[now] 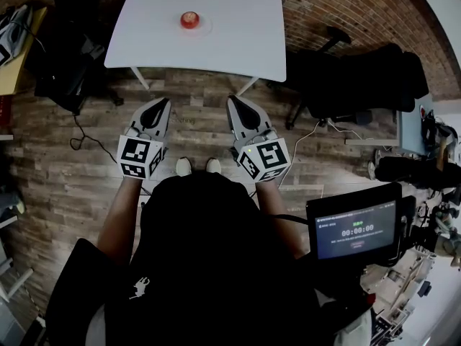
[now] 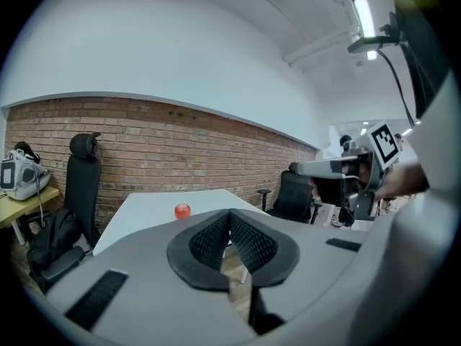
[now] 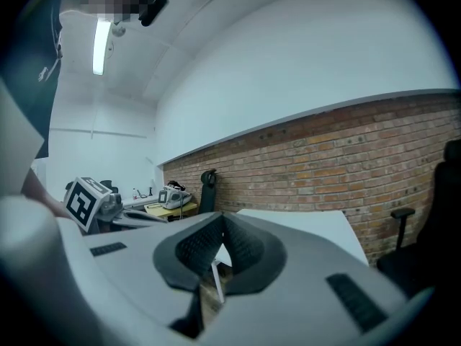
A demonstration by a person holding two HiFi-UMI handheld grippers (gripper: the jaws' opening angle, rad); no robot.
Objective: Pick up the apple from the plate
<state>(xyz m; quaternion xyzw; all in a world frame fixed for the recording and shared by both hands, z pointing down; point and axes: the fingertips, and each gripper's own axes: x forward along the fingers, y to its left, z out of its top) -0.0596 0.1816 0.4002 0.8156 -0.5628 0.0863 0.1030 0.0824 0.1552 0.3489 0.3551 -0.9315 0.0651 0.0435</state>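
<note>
The apple (image 1: 189, 19) sat on the plate (image 1: 205, 27) on the table (image 1: 238, 42); the left gripper (image 1: 161, 104) and right gripper (image 1: 235, 101) were both closed, empty, well short of the table.

Open wooden floor (image 1: 198, 117) runs from my left tool (image 1: 161, 103) and right tool (image 1: 235, 101) up to the worktop (image 1: 238, 42) at top centre. Its front legs (image 1: 140, 78) splay out below the near edge. The apple (image 1: 189, 20) on its plate (image 1: 206, 26) stands free all round. A black chair (image 1: 360, 78) crowds the upper right, a second chair (image 1: 68, 56) the upper left, and a screen (image 1: 353, 229) blocks the lower right
</note>
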